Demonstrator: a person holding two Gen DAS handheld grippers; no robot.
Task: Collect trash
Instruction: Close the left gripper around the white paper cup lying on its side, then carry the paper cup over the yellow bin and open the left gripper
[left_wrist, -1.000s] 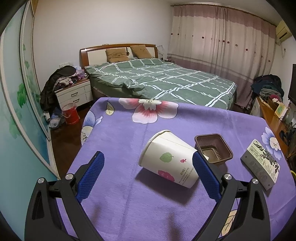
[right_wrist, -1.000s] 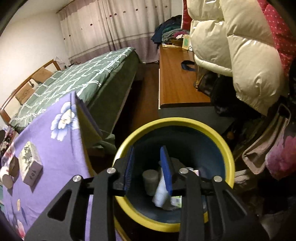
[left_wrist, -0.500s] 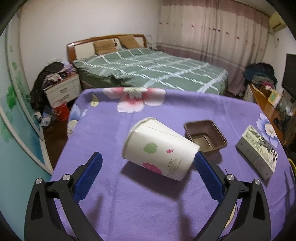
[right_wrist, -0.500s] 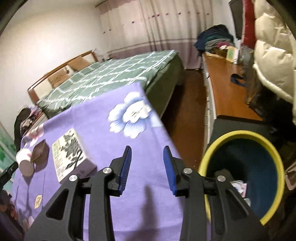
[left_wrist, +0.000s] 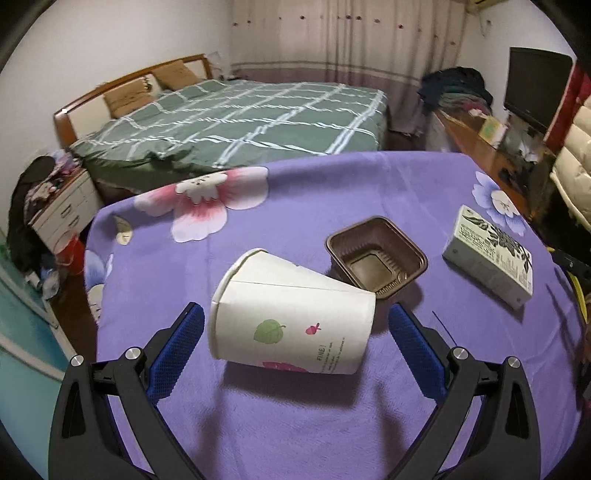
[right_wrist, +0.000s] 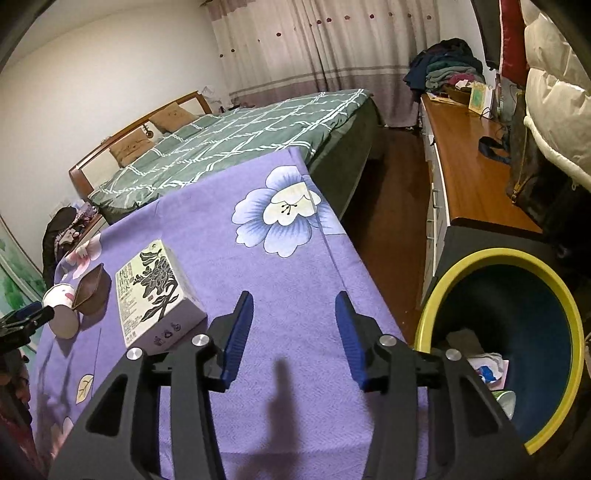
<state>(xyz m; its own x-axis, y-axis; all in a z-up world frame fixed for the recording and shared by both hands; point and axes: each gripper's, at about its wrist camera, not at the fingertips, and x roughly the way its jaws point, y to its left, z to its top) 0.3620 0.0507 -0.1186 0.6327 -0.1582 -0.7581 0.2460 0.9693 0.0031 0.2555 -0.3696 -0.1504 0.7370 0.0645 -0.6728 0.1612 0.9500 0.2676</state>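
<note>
A white paper cup (left_wrist: 291, 314) with a leaf print lies on its side on the purple flowered tablecloth (left_wrist: 332, 192). My left gripper (left_wrist: 293, 332) is open, its blue pads either side of the cup, not touching it. A brown plastic tray (left_wrist: 376, 254) sits just behind the cup, and a printed carton (left_wrist: 487, 254) lies to the right. My right gripper (right_wrist: 293, 332) is open and empty over the cloth's right end, right of the carton (right_wrist: 155, 295). The cup (right_wrist: 61, 310) and tray (right_wrist: 88, 286) show far left there. A yellow-rimmed bin (right_wrist: 517, 332) holds trash.
A green checked bed (left_wrist: 236, 122) lies beyond the table. A wooden desk (right_wrist: 472, 162) with clothes and a white padded coat (right_wrist: 554, 88) stands at the right. A nightstand (left_wrist: 62, 214) and red bucket (left_wrist: 72, 254) are at the left.
My left gripper moved closer to the cup, which now lies between the pads. My right gripper swung from above the bin to over the table and opened wider.
</note>
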